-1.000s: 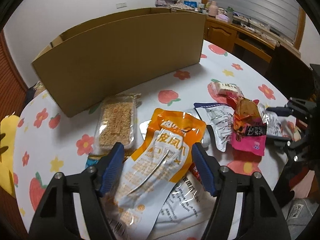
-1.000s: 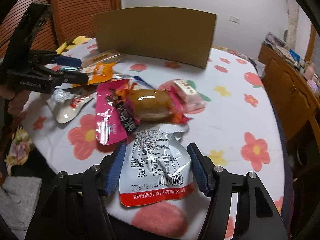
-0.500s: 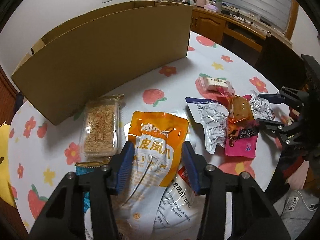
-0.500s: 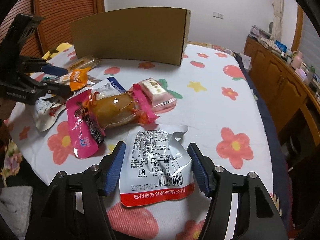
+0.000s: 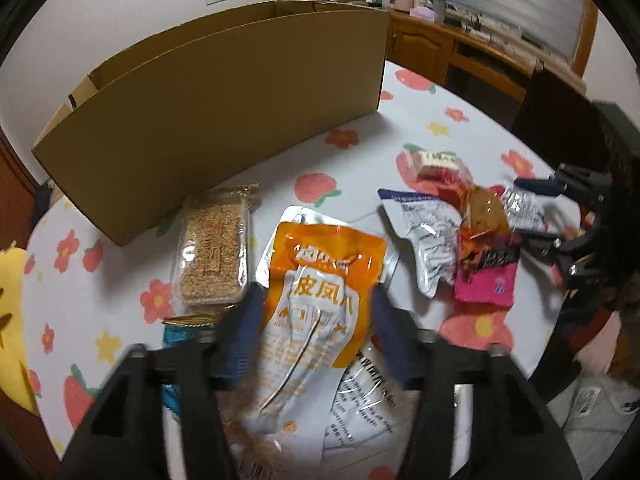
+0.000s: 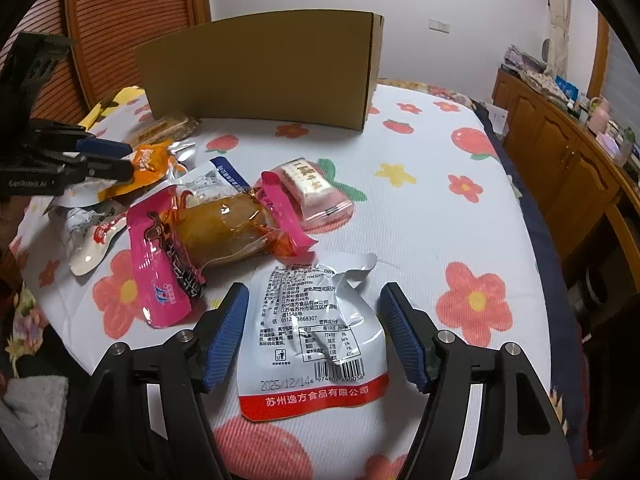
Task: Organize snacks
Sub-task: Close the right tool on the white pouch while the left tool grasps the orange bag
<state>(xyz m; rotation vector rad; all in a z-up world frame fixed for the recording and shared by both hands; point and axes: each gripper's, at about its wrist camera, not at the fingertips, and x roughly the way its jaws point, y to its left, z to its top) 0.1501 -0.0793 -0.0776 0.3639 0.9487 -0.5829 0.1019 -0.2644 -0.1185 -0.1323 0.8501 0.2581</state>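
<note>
Left wrist view: the left gripper [image 5: 316, 312] straddles an orange pouch [image 5: 320, 280] lying on the flowered tablecloth [image 5: 360, 168]. Its jaws have just been opening and now stand at a middling width, the blue pads beside the pouch's edges; blur hides whether they touch. At ten o'clock from it lies a clear tray of sesame bars [image 5: 214, 256], and beyond that, at eleven, stands a long cardboard box [image 5: 224, 108]. At two o'clock a silver-and-blue pouch [image 5: 428, 240] lies partly under a pink-ended snack pack [image 5: 486, 256], with a small pink-wrapped cake [image 5: 436, 162] just beyond them.

In the right wrist view, the right gripper [image 6: 314, 332] has its jaws fairly wide and just been opening; a silver pouch with a red band [image 6: 316, 340] lies flat between the pads, with clear gaps on both sides. At eleven o'clock sits the pink-ended pack [image 6: 208, 236], and the pink-wrapped cake [image 6: 316, 192] at twelve. The box [image 6: 260, 76] stands farther off at twelve. The left gripper [image 6: 112, 158] shows at ten o'clock.
</note>
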